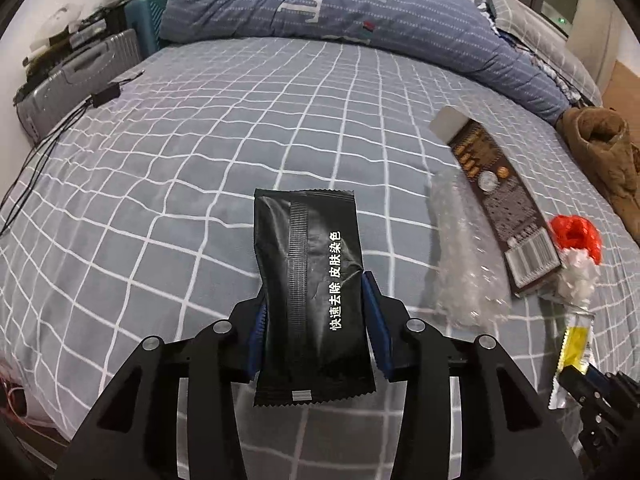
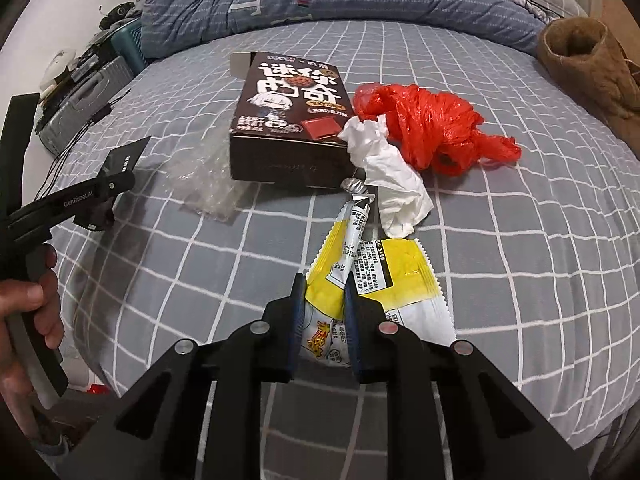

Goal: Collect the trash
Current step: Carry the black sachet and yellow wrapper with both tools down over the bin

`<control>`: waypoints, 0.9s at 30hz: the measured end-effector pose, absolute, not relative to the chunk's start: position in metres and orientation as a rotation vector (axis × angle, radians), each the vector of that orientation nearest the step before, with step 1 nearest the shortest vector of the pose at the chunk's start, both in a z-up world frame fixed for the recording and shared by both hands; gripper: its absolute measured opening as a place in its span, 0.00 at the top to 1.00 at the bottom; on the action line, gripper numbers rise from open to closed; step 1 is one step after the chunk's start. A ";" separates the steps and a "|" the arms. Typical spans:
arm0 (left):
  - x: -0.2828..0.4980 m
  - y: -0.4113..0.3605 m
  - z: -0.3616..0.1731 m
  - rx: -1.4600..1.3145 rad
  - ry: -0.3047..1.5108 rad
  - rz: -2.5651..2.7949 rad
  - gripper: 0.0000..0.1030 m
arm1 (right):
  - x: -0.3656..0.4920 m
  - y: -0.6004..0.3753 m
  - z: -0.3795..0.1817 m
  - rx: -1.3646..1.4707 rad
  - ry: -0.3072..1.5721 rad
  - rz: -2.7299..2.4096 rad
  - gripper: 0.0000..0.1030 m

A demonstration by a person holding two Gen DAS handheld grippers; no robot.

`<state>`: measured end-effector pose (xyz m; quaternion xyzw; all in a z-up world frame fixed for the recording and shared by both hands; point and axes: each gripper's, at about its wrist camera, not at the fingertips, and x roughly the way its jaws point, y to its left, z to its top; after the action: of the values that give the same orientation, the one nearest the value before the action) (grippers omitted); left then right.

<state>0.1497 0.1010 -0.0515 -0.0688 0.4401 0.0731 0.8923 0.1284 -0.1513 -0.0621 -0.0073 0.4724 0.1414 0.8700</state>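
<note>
Left gripper (image 1: pixel 316 308) is clamped on a black sachet (image 1: pixel 314 292), held up off the checked bed (image 1: pixel 160 200). Moving right: clear plastic wrap (image 1: pixel 468 256), then a brown snack box (image 2: pixel 288 120) with its flap open, white tissue (image 2: pixel 392 184) touching the box, and a red bag (image 2: pixel 432 128) just beside it. Right gripper (image 2: pixel 322 320) is pinching a yellow wrapper (image 2: pixel 376 276), lifted a bit.

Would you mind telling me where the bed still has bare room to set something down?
The wide stretch of checked sheet between the black cable and the clear plastic, up to the quilt, is free. It is crowded around the brown box, red bag and white tissue.
</note>
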 end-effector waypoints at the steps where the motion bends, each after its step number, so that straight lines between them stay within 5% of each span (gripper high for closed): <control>1: 0.147 0.098 -0.051 -0.139 0.912 0.144 0.60 | 0.127 -0.150 -0.062 -0.017 0.985 0.295 0.83; 27: 0.050 0.053 -0.047 -0.116 0.902 0.070 0.60 | 0.054 -0.151 -0.045 -0.030 0.930 0.271 0.83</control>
<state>0.0502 0.0532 -0.0474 -0.0562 0.4353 0.0339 0.8979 0.0544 -0.1512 -0.0452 -0.0144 0.4471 0.1303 0.8848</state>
